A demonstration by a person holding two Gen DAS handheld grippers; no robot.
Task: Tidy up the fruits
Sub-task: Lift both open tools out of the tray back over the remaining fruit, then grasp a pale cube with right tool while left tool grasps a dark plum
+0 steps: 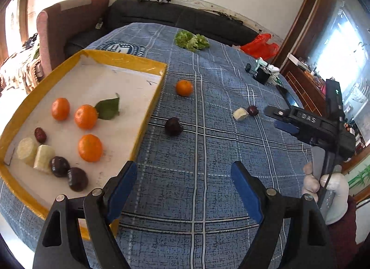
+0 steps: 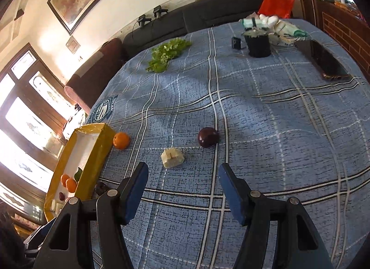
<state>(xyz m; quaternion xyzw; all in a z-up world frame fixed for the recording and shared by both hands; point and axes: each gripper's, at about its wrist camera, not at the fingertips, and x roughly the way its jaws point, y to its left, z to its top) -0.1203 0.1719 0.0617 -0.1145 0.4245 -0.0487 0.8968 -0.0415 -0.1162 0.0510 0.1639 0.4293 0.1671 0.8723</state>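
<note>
A yellow-rimmed tray (image 1: 129, 59) at the left holds three oranges (image 1: 86, 116), dark plums (image 1: 78, 178) and pale cut pieces (image 1: 27, 151). On the blue checked cloth lie an orange (image 1: 184, 88), a dark plum (image 1: 173, 126), a pale cut piece (image 1: 240, 114) and a second plum (image 1: 252, 110). My left gripper (image 1: 185, 188) is open and empty over the cloth beside the tray. My right gripper (image 2: 182, 190) is open and empty, just short of the pale piece (image 2: 172, 158) and a plum (image 2: 208, 137). The right gripper also shows in the left wrist view (image 1: 284, 119).
A bunch of green leaves (image 1: 191, 40) lies at the far side of the table. A black cup (image 2: 258, 43), white gloves (image 2: 268, 21), a small black device (image 2: 236, 42) and a dark phone (image 2: 328, 60) sit at the far right. A dark sofa (image 1: 175, 14) stands behind.
</note>
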